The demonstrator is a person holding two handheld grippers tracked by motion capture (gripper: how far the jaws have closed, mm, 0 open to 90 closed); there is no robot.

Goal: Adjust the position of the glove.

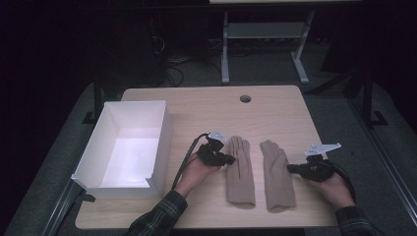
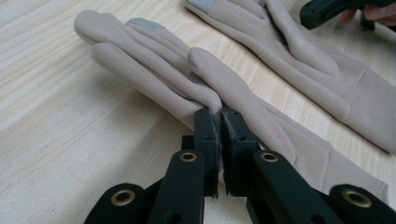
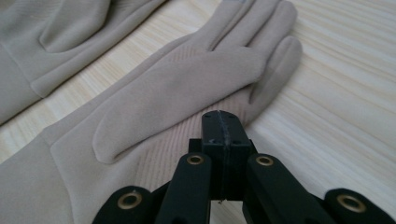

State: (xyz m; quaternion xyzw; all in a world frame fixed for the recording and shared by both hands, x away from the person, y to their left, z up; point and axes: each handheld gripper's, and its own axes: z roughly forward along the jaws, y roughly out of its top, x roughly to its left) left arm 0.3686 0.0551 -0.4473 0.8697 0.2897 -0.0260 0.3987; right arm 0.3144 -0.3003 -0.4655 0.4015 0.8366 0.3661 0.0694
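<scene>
Beige gloves: left glove (image 2: 154,74) pinched at edge by left gripper (image 2: 219,114), apparently for lifting toward white box (image 1: 157,147); right gripper (image 3: 220,116) clenched, perhaps empty, beside right glove (image 3: 177,88).

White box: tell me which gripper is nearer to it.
Left. The left gripper is just right of the white box, at the left glove. The right gripper is beyond both gloves.
</scene>
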